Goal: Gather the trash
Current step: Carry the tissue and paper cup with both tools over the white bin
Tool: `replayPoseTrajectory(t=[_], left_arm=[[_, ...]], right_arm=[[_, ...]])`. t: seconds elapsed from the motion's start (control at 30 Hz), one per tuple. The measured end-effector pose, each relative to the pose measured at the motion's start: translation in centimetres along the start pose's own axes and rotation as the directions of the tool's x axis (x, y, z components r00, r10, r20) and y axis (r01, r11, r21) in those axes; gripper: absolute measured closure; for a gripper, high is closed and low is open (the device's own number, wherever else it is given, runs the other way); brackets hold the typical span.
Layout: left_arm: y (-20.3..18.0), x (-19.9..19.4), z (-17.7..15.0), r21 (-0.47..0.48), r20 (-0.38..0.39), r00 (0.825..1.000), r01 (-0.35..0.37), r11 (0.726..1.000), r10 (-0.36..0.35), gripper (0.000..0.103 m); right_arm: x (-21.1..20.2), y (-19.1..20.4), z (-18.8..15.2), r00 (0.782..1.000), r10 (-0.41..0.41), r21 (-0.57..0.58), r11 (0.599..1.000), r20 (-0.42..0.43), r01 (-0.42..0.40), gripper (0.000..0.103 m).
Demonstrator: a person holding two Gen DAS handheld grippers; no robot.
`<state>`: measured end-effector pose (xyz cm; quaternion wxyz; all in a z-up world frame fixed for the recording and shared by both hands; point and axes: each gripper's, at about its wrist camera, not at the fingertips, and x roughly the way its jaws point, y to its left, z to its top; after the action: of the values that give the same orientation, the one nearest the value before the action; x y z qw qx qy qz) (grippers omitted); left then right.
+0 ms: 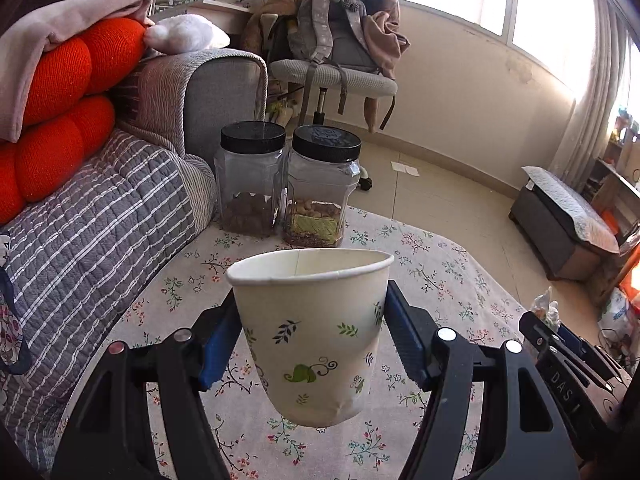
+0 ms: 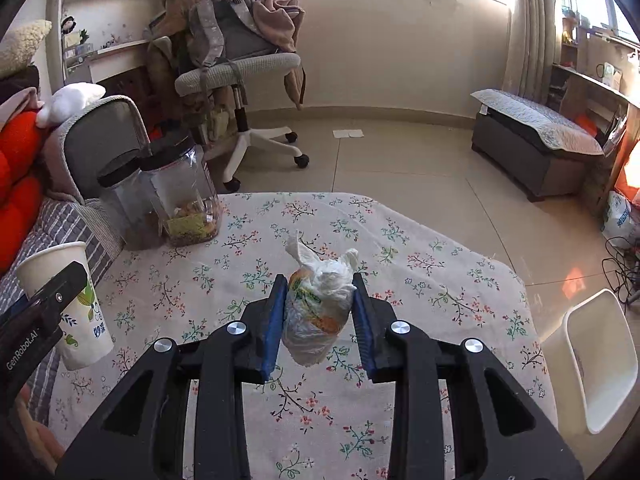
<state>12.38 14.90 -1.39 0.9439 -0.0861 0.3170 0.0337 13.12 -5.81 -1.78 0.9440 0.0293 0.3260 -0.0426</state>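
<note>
Left gripper (image 1: 310,332): clamped on paper cup (image 1: 310,336), leaf print, upright, held above counter (image 1: 440,272). Right gripper (image 2: 320,312): clamped on knotted plastic trash bag (image 2: 318,312), lifted clear of floral cloth. Two black-lidded jars (image 1: 284,184) at far counter edge, touching. White bin (image 2: 596,360) on floor right of counter.

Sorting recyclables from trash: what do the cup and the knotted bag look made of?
Cup: matte paper, judging by its rolled rim, side seam and dented base.
Knotted bag: thin, crinkly, translucent plastic film with glossy wrinkles; its contents are unclear.
</note>
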Motion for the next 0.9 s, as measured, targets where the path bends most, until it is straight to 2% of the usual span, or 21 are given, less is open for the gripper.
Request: replayPoseTrajectory(t=[0.33, 0.57, 0.9], left_arm=[[-4.0, -3.5, 0.1, 0.077, 0.113, 0.994, -0.017, 0.997, 0.008, 0.036], [-8.4, -4.6, -0.3, 0.098, 0.119, 0.992, 0.034, 0.995, -0.046, 0.035], [-16.1, -6.9, -0.4, 0.182, 0.146, 0.980, 0.105, 0.978, -0.132, 0.036]], right_arm=[[-3.5, -3.0, 0.9, 0.991, -0.051, 0.013, 0.999, 0.120, 0.050, 0.073], [-6.0, -6.9, 1.3, 0.979, -0.099, 0.037, 0.995, 0.177, 0.094, 0.073], [-8.4, -14.8, 1.2, 0.961, -0.190, 0.112, 0.979, 0.202, 0.170, 0.073]])
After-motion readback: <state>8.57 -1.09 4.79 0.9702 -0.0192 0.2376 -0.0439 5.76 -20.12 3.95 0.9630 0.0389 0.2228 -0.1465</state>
